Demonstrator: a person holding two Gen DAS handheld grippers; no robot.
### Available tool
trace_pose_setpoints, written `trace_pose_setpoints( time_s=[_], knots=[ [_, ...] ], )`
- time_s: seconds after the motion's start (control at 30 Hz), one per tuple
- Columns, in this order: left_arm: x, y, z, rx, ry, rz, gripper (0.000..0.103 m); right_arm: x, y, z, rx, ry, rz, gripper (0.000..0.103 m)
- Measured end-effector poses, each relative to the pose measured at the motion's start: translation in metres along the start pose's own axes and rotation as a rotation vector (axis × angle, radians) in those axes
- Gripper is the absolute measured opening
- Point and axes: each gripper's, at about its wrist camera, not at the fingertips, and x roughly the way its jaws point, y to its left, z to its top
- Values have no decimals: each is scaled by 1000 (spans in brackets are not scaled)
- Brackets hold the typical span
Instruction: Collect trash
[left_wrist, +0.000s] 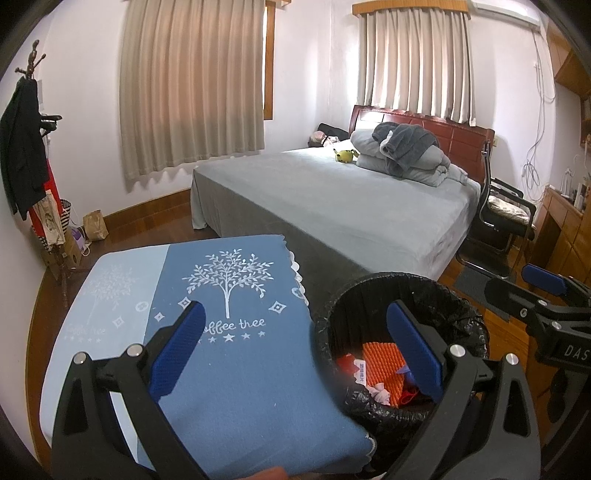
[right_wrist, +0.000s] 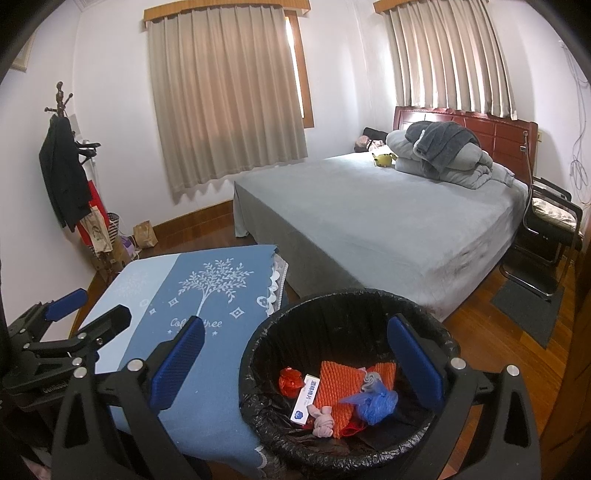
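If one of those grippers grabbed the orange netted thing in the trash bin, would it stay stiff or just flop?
Probably flop: the orange foam net lies bent and draped over other trash in the bin. Its open, ribbed mesh suggests it is very light and squashy, so it would likely compress when pinched. The ribs should make it grippy, not slippery.

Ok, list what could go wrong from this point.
1. The trash bin stands right against the blue cloth; a careless swing of the open right gripper might knock it over.
2. The open left gripper hangs close beside the right one, so they might collide.
3. The black liner looks loose and may snag.
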Motion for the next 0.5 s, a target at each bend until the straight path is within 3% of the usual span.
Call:
trace_pose_setpoints(
  time_s=[0.5],
  knots=[
    [0,0,1,-1,2,0,96,2,-1,-4,0,4,0,97]
  ],
)
